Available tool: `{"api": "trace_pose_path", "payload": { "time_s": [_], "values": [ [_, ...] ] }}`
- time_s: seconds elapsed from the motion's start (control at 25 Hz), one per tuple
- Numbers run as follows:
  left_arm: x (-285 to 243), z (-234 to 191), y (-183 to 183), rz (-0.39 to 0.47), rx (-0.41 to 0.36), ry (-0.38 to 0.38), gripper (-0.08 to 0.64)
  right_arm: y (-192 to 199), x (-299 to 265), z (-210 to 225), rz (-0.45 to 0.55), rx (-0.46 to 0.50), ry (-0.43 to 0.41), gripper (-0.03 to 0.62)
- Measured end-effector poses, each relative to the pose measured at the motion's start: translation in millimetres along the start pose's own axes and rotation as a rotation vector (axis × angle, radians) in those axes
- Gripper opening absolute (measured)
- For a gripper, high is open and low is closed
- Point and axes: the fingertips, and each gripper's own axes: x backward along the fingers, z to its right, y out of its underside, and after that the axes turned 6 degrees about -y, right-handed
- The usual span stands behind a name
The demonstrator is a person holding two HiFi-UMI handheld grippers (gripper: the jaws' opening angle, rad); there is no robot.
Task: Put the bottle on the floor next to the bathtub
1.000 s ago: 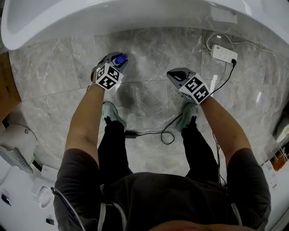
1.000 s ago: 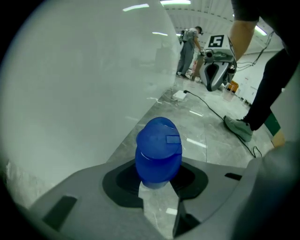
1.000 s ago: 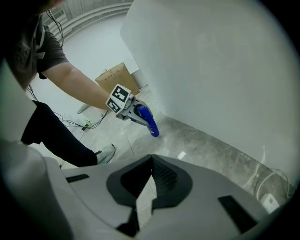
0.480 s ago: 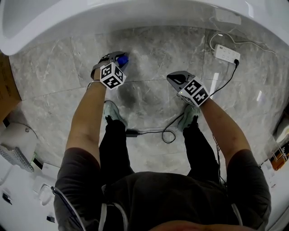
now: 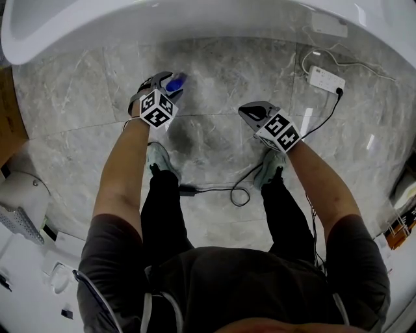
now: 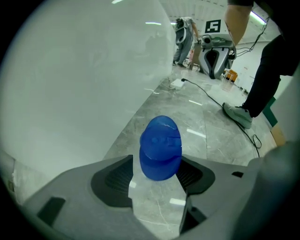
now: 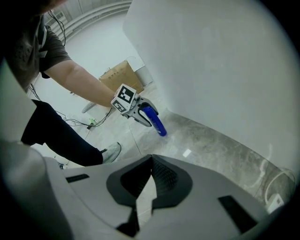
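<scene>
the blue bottle [image 6: 161, 136] rests on the grey floor [image 5: 214, 71] just beside the bathtub [image 6: 70, 84] wall, between the jaws of the left gripper [image 6: 158, 161]. those jaws have just been opening and stand wide, their pads not pressing on the bottle. the left gripper points steeply down, forearm stretched toward the bathtub. the right gripper [image 7: 150, 157], farther from the bathtub, tilts down, jaws closed together and empty.

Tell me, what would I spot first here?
The bright blue bottle jumps out, tilted between the jaws of the left gripper, which have just been opening, its bottom end at the grey floor. Close beside it curves the big white bathtub.
</scene>
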Motion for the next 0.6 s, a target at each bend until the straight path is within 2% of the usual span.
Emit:
{"api": "trace_pose_path", "payload": {
  "time_s": [0.2, 0.32, 0.6],
  "values": [
    [24.1, 0.5, -3.1, 0.019, 0.075, -0.009, 0.273, -10.9, 7.5, -15.0, -0.003, 0.017, 0.008, -0.008],
    [53.1, -2.6, -2.5, 0.02, 0.152, -0.038, 0.275, -31.1, 20.9, -28.7, 0.007, 0.042, 0.017, -0.008],
    [172.0, 7.8, -27.4, 0.063, 0.304, -0.083, 0.275, -103.9, 86.4, -74.9, 0.064, 0.05, 0.073, -0.008]
  ]
}}
